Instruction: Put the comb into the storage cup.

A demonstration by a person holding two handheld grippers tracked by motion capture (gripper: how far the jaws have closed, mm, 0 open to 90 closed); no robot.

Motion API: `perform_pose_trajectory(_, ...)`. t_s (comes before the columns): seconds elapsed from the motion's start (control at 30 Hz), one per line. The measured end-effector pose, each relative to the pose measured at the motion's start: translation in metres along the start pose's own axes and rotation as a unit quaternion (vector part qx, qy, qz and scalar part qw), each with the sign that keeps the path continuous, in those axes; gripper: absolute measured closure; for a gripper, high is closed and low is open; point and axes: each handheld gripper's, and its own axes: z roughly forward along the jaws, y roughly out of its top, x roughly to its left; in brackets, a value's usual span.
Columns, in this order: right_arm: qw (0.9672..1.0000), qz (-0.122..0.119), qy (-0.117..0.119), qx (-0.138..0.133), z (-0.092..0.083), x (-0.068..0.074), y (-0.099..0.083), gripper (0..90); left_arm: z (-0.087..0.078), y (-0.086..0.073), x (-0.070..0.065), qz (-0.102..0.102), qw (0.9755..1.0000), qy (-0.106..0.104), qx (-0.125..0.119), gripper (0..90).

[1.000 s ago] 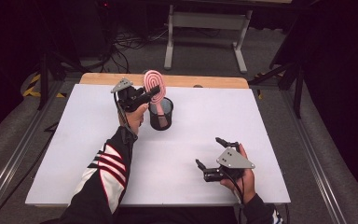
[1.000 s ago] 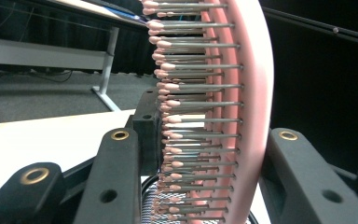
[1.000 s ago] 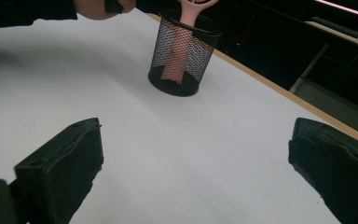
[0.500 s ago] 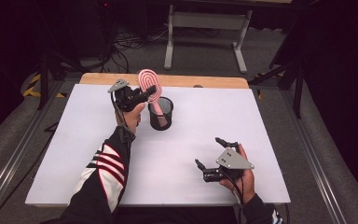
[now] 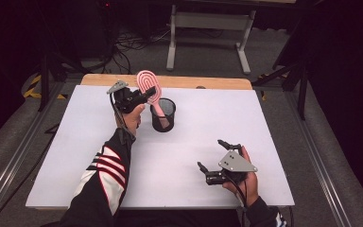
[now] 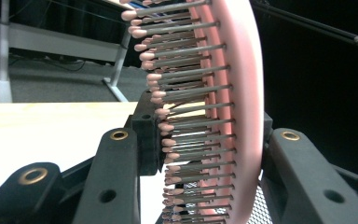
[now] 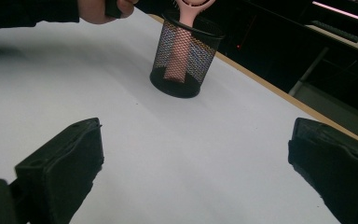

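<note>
Bristles of the pink oval plastic hairbrush (image 5: 150, 90) faced one jaw of the left tool (image 5: 144, 97), which clamped the brush head, presumably to steer its handle into the black wire-mesh cup (image 5: 163, 115) at twelve o'clock on the white worktop (image 5: 66, 156). At five o'clock the right tool (image 5: 212, 158) rested wide and empty, nothing blocking the cup.
</note>
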Motion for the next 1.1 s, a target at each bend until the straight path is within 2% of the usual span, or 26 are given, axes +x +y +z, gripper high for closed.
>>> perform_pose_trajectory(0.5, 1.0000, -0.001, 0.001, 0.001, 0.0000, 0.0004, 0.0003, 4.1, -0.0013, -0.0004, 0.0023, 0.003, 1.0000, 0.009, 0.002, 59.7)
perform_pose_trajectory(0.67, 1.0000, -0.001, 0.001, 0.001, 0.0001, 0.0003, 0.0002, 4.1, -0.0023, 0.0003, 0.0031, 0.000, 1.0000, 0.006, 0.003, 59.3)
perform_pose_trajectory(1.1, 1.0000, -0.002, 0.001, 0.000, -0.0002, 0.0004, 0.0005, 4.1, -0.0040, 0.0030, 0.0022, 0.009, 0.9998, 0.013, 0.008, 56.0)
